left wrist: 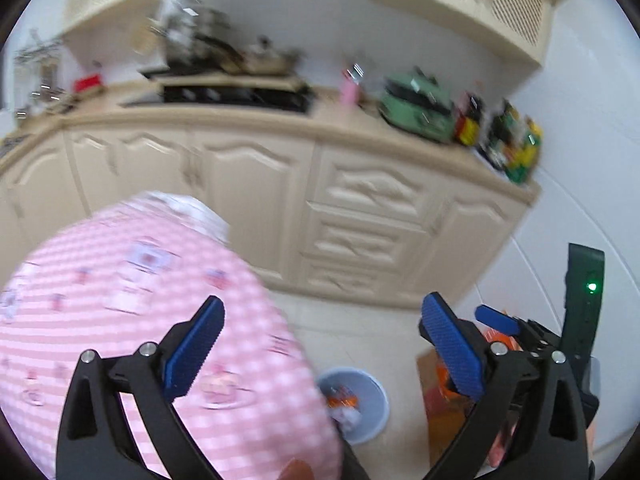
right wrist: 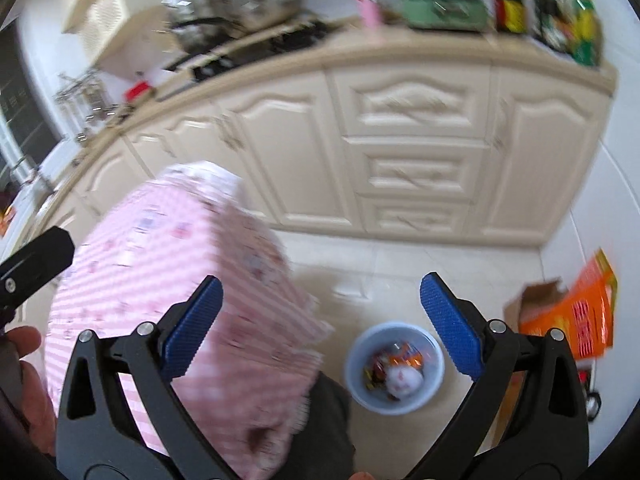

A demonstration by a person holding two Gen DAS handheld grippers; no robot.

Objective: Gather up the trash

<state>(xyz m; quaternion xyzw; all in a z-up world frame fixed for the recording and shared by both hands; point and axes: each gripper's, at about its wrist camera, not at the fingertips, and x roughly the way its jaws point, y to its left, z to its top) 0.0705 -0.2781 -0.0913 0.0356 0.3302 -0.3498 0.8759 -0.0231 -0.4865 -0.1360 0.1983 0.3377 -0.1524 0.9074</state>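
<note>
Reading left to right, we see the pink checked tablecloth (right wrist: 168,280), then the left gripper (left wrist: 320,344) and right gripper (right wrist: 320,320), both spread wide and empty, above the pale blue bin (right wrist: 394,368) holding wrappers and crumpled paper on the floor. We judge a drop-off finished; next, we must find remaining litter, perhaps the orange box (right wrist: 576,312).

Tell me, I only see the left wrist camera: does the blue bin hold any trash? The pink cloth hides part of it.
Observer: Yes. The right wrist view shows the whole bin, with wrappers and a white crumpled ball inside.
Operator: Is the right gripper carrying anything?
Observer: No, the right gripper has its jaws wide open, nothing between them.
Operator: What's the orange thing at lower right?
Observer: An orange carton lying right of the bin, flap open.
</note>
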